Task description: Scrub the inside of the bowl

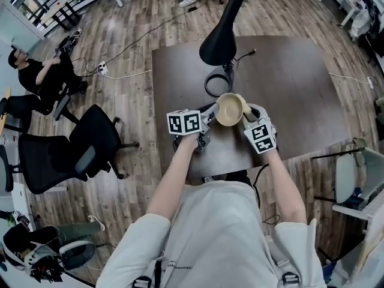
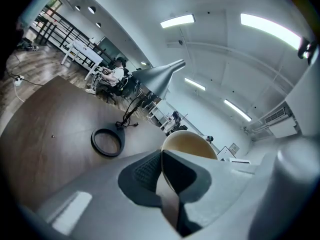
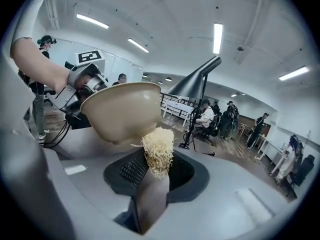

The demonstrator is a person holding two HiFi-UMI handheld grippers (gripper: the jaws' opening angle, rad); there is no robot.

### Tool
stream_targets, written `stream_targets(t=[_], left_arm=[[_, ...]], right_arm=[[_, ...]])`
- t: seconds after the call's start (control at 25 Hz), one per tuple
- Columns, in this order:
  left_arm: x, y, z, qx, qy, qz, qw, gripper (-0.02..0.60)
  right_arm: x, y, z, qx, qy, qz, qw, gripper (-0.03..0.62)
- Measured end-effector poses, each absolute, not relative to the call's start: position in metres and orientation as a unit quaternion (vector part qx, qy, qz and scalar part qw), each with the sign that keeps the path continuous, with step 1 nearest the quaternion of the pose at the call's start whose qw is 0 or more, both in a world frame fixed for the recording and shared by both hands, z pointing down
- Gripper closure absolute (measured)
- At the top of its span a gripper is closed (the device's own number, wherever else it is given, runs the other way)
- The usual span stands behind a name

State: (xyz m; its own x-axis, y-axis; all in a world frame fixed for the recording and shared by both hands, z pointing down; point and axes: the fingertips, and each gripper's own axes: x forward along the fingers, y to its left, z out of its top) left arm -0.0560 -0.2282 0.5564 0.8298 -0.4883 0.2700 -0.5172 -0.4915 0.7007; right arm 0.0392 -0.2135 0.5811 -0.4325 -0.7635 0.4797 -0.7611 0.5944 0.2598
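Beige round bowl [image 1: 229,109], lifted mouth-up: left gripper [image 1: 210,117] at its 9 o'clock, right gripper [image 1: 249,115] at 3. Left gripper view: jaws clamp its rim. Right gripper view: jaws pinch a pale-yellow fibrous scrubber [image 3: 158,151] against the outer wall, bowl at 11 o'clock.

Tilted beige bowl [image 1: 229,109], pale fibrous scrubber [image 3: 158,151] beside it.

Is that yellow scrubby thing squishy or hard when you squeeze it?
Probably squishy: the scrubber looks like a loose tangle of thin fibres, and it narrows where the right gripper pinches it. It is likely very light, since it stands up without sagging. Its rough surface probably won't slip easily against the bowl.
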Motion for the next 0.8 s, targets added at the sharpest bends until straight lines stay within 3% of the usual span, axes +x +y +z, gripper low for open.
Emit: stream_targets(t=[0.48, 0.8], left_arm=[[-0.089, -0.249, 0.587, 0.819, -0.393, 0.015, 0.418, 0.571], [-0.103, -0.265, 0.578, 0.806, -0.451, 0.015, 0.384, 0.572]], right_arm=[[0.031, -0.194, 0.604, 0.442, -0.828, -0.02, 0.344, 0.471], [0.001, -0.185, 0.617, 0.4, -0.835, -0.018, 0.377, 0.472]])
